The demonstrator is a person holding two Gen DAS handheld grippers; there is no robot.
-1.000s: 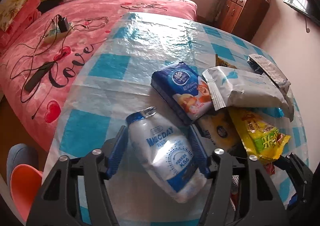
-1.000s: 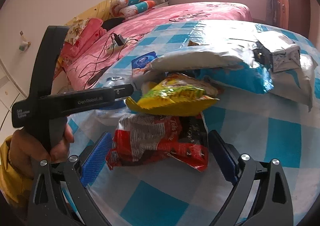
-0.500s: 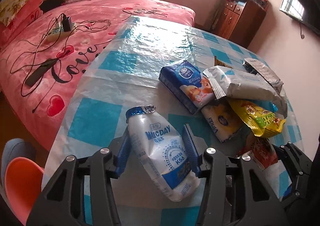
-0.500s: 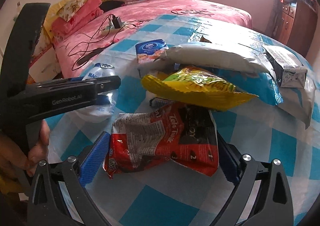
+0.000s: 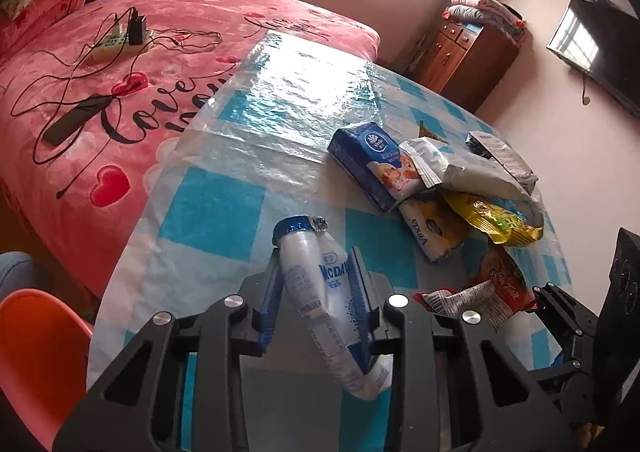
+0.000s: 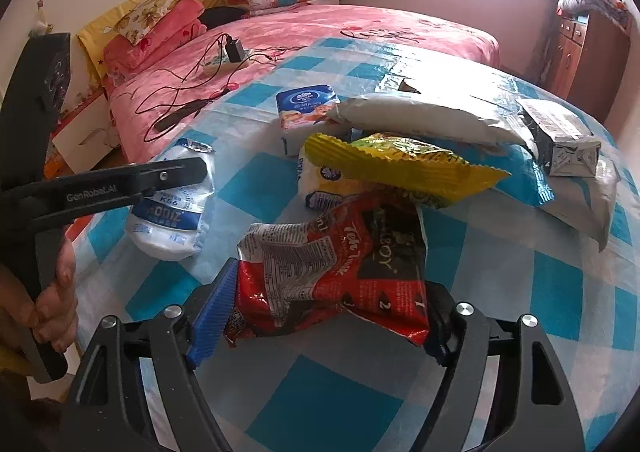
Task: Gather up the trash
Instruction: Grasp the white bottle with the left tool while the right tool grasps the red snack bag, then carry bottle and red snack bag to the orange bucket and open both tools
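Two hand-held grippers worked a bench covered in blue-and-white check, with a pink bed beyond its left edge. Farthest left, the left hand-held gripper had just been closing, and its blue pads pressed both sides of a white milk pouch, which was creased and folded between them. Right of the pouch lay the litter pile: a blue pack, a grey bag resting partly on it, a yellow wrapper under the bag's near edge, and a boxy grey pack at the far right. Nearest the camera on the right, the right hand-held gripper had also just been closing; a red wrapper sat between its pads, both of which touched the wrapper's crumpled edges.
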